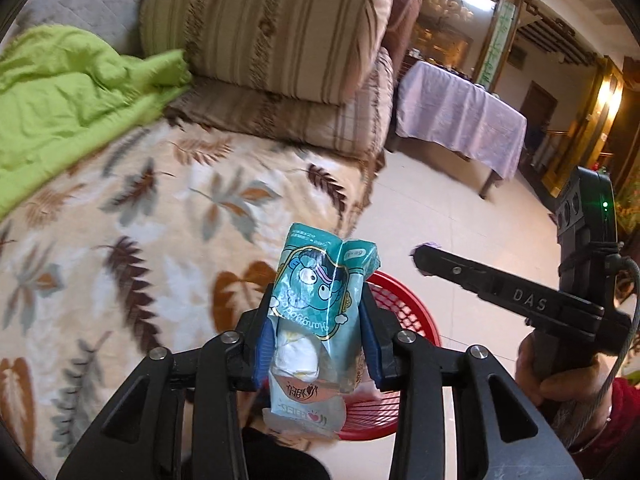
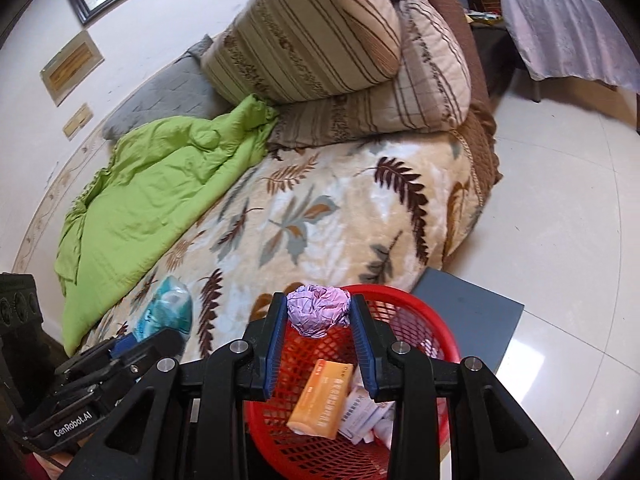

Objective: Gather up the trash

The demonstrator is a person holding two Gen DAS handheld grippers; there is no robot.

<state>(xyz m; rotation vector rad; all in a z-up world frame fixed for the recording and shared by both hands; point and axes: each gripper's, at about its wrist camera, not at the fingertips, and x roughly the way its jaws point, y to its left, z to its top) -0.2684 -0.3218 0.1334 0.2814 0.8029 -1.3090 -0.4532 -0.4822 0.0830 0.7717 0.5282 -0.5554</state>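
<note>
Two pieces are ready to drop: the right gripper [image 2: 319, 312] is clamped on a crumpled purple wrapper [image 2: 318, 309] over the red basket's [image 2: 420, 320] rim, so part the jaws there. Left gripper [image 1: 316, 320] pinches a teal snack packet [image 1: 320, 292] (basket at its 4 o'clock). Leaf-print blanket [image 2: 320, 208] crowds the basket at 10 o'clock; an orange box [image 2: 323, 398] already lies inside.

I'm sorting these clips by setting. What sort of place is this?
Probably a home living room: a sofa or daybed under a leaf-print blanket, stacked striped cushions, framed pictures on the wall, and a cloth-covered table on tiled floor.
</note>
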